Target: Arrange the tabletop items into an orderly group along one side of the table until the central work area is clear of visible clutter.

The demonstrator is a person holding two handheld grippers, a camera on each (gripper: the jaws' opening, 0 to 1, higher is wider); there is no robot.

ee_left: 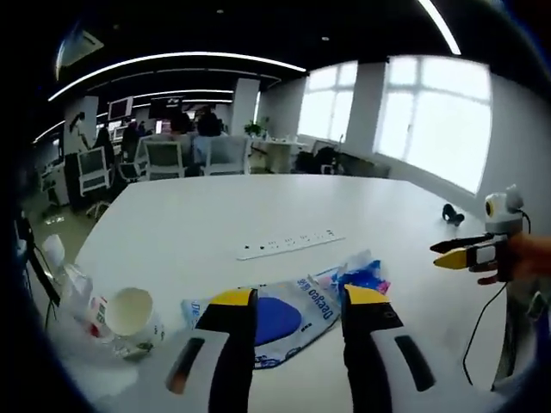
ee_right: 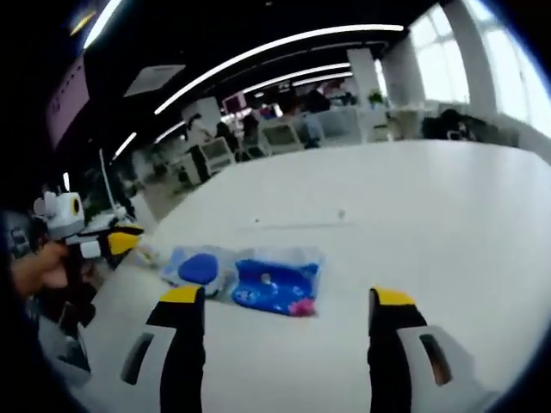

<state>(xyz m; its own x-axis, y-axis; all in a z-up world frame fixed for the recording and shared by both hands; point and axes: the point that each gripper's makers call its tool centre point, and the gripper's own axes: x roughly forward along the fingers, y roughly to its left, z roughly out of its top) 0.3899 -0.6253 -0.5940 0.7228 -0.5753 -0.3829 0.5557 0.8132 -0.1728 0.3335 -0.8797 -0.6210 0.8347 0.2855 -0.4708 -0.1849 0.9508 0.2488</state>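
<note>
In the left gripper view the left gripper [ee_left: 294, 299] hangs over the white table [ee_left: 215, 215] with its yellow-tipped jaws spread apart and nothing between them; a blue-and-white plastic packet [ee_left: 293, 310] lies flat just past the tips. To its left a paper cup [ee_left: 129, 314] lies on its side beside crumpled wrappers [ee_left: 73, 288], and a white power strip [ee_left: 288, 245] sits farther out. A small dark object [ee_left: 452, 213] rests near the table's far edge. The right gripper view shows the right gripper [ee_right: 288, 299] also wide open and empty, and the packet reads as two blue pouches side by side, with the power strip beyond them as a thin blurred line
</note>
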